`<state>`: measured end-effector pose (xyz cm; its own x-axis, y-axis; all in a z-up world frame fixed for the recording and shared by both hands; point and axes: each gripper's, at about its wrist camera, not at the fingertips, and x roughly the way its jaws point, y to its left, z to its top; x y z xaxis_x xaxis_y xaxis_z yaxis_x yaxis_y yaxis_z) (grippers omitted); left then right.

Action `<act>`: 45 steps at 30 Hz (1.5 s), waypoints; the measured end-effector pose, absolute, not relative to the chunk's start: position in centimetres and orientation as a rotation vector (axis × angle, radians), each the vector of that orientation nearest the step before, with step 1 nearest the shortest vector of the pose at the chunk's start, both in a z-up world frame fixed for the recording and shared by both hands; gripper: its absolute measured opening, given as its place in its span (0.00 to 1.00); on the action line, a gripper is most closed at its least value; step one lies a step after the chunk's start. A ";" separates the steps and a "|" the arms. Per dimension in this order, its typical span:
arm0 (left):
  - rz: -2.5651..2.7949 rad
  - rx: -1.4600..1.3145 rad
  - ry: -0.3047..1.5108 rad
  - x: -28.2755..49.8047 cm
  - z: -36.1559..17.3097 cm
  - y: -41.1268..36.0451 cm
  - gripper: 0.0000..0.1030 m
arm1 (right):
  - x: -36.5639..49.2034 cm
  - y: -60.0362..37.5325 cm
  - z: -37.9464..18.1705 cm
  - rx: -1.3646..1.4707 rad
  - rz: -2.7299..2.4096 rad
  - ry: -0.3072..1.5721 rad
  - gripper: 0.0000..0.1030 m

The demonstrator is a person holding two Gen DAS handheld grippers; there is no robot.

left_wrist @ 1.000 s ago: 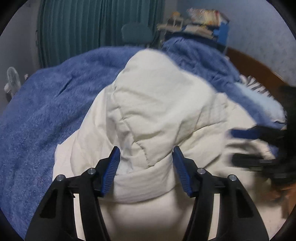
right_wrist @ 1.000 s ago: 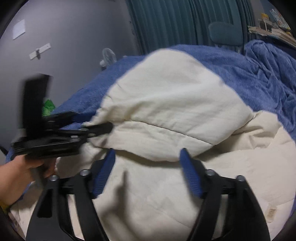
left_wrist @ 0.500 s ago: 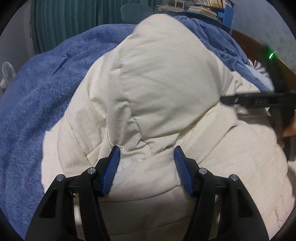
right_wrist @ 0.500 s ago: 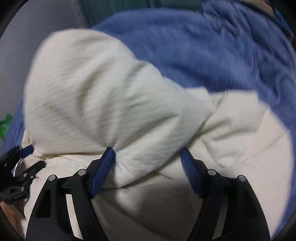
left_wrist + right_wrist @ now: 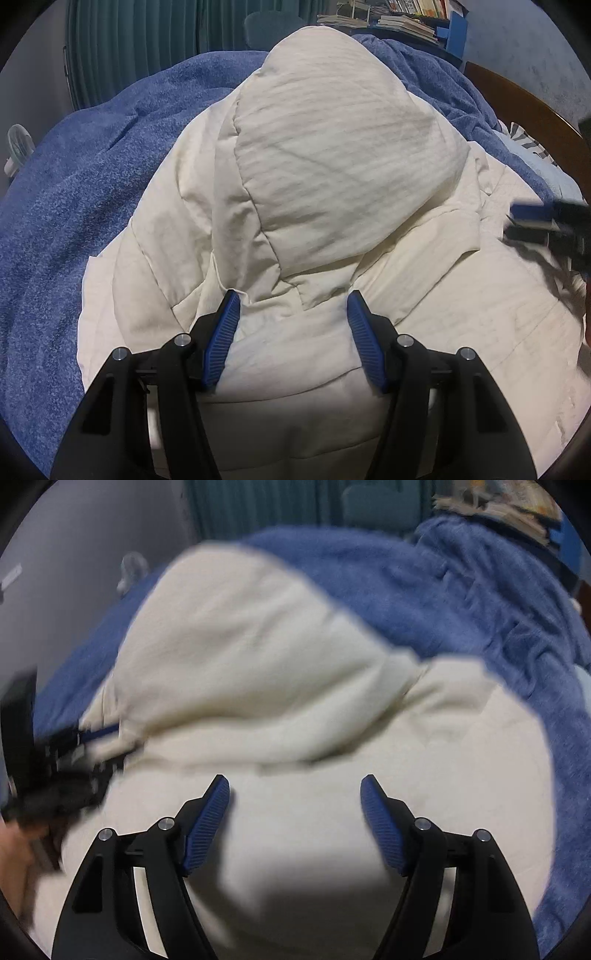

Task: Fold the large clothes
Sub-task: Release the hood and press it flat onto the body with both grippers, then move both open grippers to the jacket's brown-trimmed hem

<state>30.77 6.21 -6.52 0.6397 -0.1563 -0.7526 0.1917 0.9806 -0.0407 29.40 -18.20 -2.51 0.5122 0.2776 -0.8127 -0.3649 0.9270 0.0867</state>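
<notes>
The right tongs (image 5: 294, 786) point down at a cream quilted garment (image 5: 258, 672) lying on a blue blanket (image 5: 461, 602). Their 2 blue pads (image 5: 207, 823) stand apart with no cloth pinched between them. At the left edge, blurred, the left tongs (image 5: 92, 746) sit at the garment's folded flap, beside a hand (image 5: 14, 856).

Left gripper (image 5: 293, 306) points steeply down, jaws parted; right gripper (image 5: 295, 790), blurred, apparently gapes wider, nothing pinched.
</notes>
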 end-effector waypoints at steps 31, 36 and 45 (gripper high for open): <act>-0.055 -0.008 0.542 -4.8 11.6 1.6 0.92 | -1.5 -27.5 15.7 0.083 0.168 0.513 0.94; -0.040 0.044 0.640 -7.0 9.6 1.1 0.92 | -3.3 -28.7 12.7 -0.016 0.148 0.549 0.94; 0.040 0.031 0.764 -7.6 6.2 4.2 0.92 | -1.6 -36.3 7.8 0.031 0.193 0.786 0.94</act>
<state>-7.60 4.24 6.15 0.7217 0.0476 -0.6906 -0.0247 0.9988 0.0430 -1.57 -36.32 7.84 0.6903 0.1843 -0.6997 -0.1610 0.9819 0.0997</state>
